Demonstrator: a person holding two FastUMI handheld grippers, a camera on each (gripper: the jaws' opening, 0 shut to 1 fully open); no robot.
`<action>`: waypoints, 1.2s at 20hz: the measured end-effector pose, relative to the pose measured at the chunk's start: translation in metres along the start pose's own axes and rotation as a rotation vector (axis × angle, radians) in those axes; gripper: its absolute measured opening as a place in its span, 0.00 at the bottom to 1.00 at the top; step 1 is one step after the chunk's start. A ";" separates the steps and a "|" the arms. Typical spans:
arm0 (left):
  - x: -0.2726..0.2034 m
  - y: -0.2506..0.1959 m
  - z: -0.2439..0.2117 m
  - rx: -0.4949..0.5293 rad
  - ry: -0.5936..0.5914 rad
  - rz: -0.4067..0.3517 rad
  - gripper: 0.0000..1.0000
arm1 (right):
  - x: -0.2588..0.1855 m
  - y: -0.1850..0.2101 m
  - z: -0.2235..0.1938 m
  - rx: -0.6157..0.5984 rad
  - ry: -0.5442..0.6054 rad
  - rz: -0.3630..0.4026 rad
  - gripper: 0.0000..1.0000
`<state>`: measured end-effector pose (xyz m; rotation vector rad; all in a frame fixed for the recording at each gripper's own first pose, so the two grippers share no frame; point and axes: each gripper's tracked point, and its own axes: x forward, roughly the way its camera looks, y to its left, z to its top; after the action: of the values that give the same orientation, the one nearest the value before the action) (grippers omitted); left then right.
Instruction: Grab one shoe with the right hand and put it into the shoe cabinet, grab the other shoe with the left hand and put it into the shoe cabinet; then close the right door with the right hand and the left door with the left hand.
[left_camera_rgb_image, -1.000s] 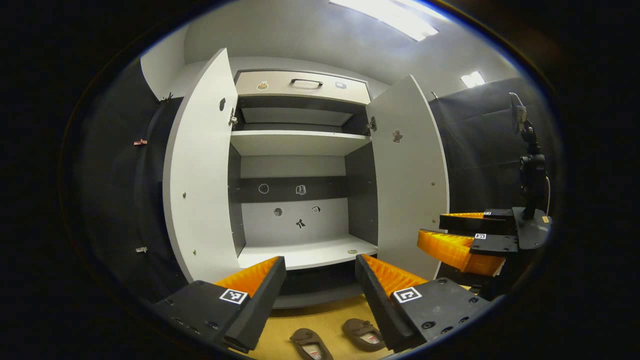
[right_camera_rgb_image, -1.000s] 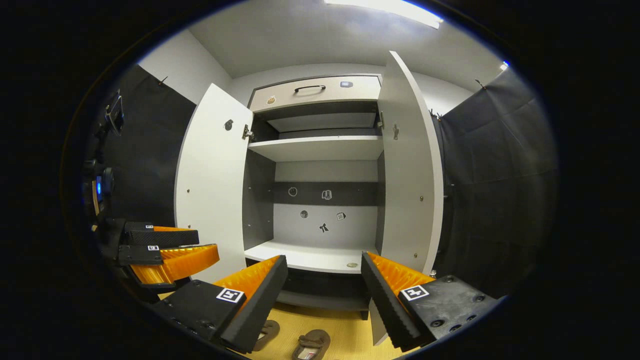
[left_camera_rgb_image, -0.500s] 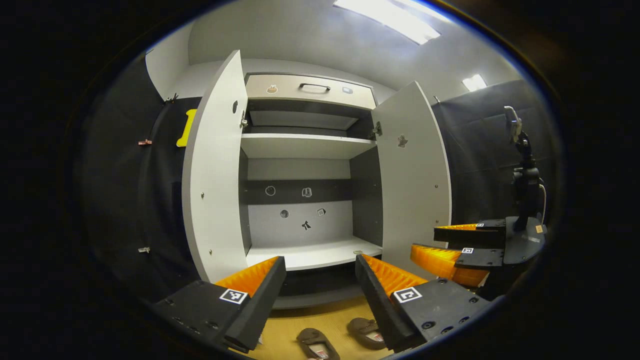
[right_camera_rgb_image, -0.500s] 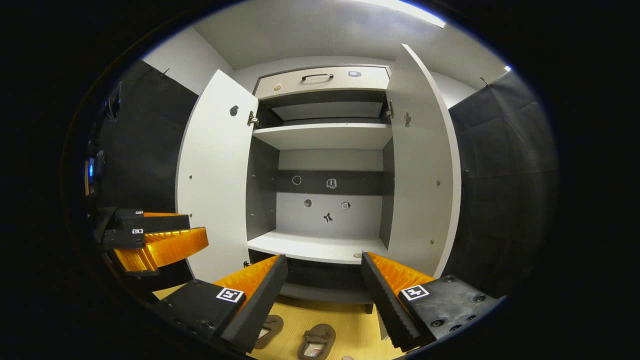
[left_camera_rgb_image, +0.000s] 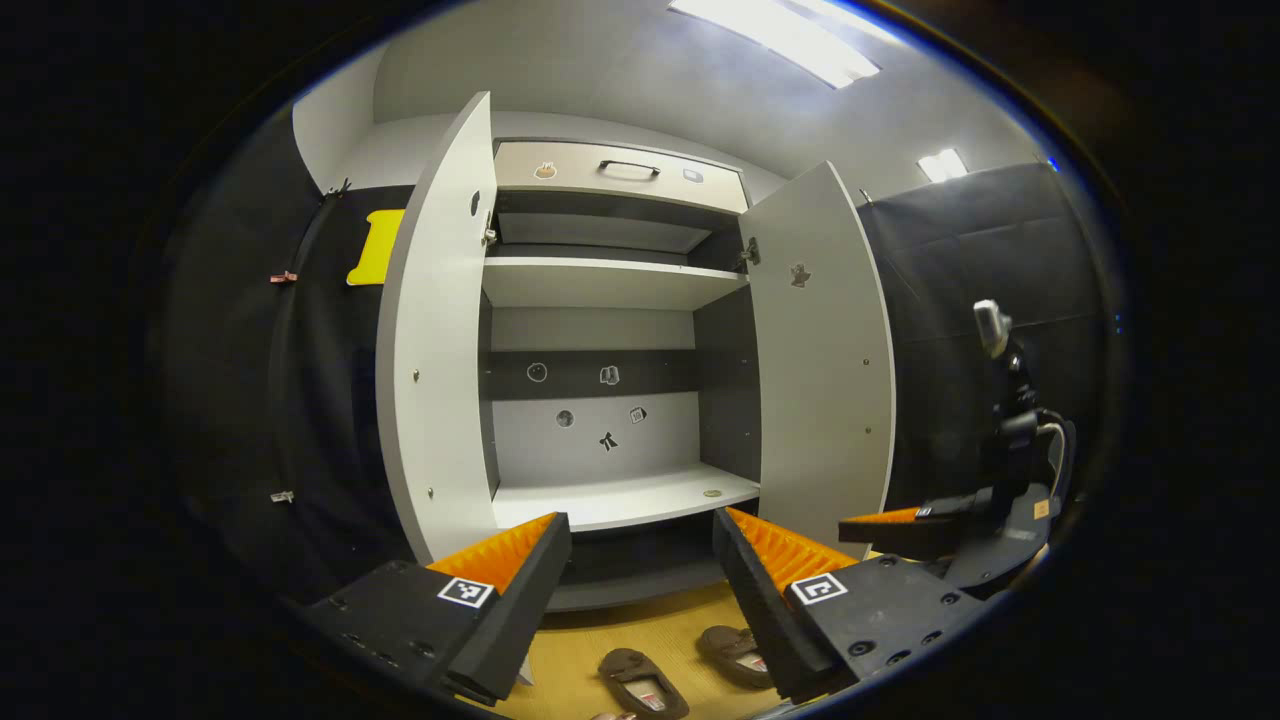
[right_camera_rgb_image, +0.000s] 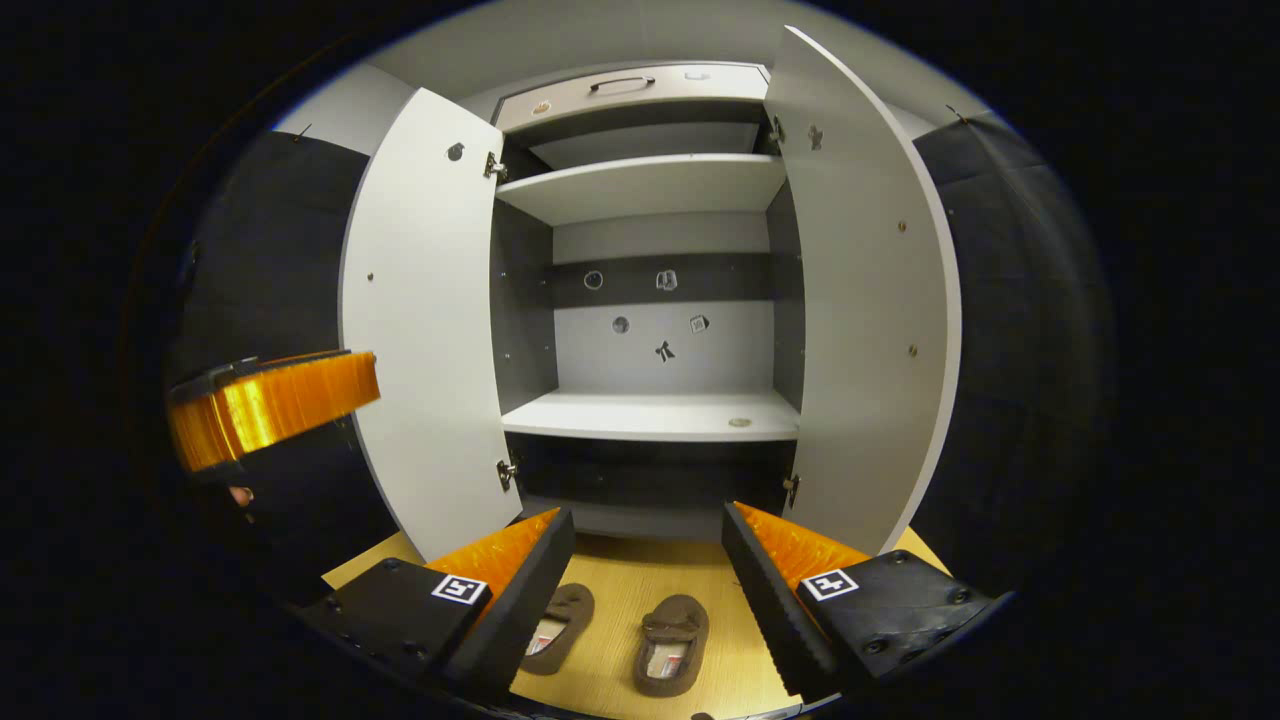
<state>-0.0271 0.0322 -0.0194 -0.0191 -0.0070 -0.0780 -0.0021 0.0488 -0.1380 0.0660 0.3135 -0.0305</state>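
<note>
At 9 o'clock in the right gripper view, the left gripper (right_camera_rgb_image: 275, 405) hangs beside the left door (right_camera_rgb_image: 425, 320) of the shoe cabinet (right_camera_rgb_image: 650, 415). This door stands wide open, and so does the right door (right_camera_rgb_image: 865, 300) at 3 o'clock. Between them the lower shelf (right_camera_rgb_image: 655, 412) holds no shoe. At 6 o'clock, on the wooden floor (right_camera_rgb_image: 720, 585) before the cabinet, 2 brown shoes lie side by side: the left shoe (right_camera_rgb_image: 560, 628) partly behind one finger, and the right shoe (right_camera_rgb_image: 672, 645) just beside it. The right gripper (right_camera_rgb_image: 645, 590) hovers above them with its jaws released, grasping nothing.

From the left gripper view, the left gripper (left_camera_rgb_image: 640, 590) also has its jaws spread apart and free, with both shoes (left_camera_rgb_image: 645, 682) low at 6 o'clock. At 4 o'clock the right gripper (left_camera_rgb_image: 900, 530) shows near the right door (left_camera_rgb_image: 820, 350).
</note>
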 end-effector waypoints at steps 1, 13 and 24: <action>0.000 0.001 -0.001 -0.008 0.002 0.001 0.92 | 0.005 0.001 -0.016 0.022 0.039 0.002 0.98; 0.007 0.020 -0.029 -0.012 0.064 0.067 0.92 | 0.044 0.008 -0.216 0.054 0.432 0.025 0.95; 0.026 0.028 -0.054 0.000 0.128 0.087 0.93 | 0.103 -0.014 -0.298 0.099 0.549 -0.020 0.75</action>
<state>0.0014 0.0567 -0.0733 -0.0146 0.1216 0.0074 0.0039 0.0541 -0.4539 0.1704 0.8618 -0.0481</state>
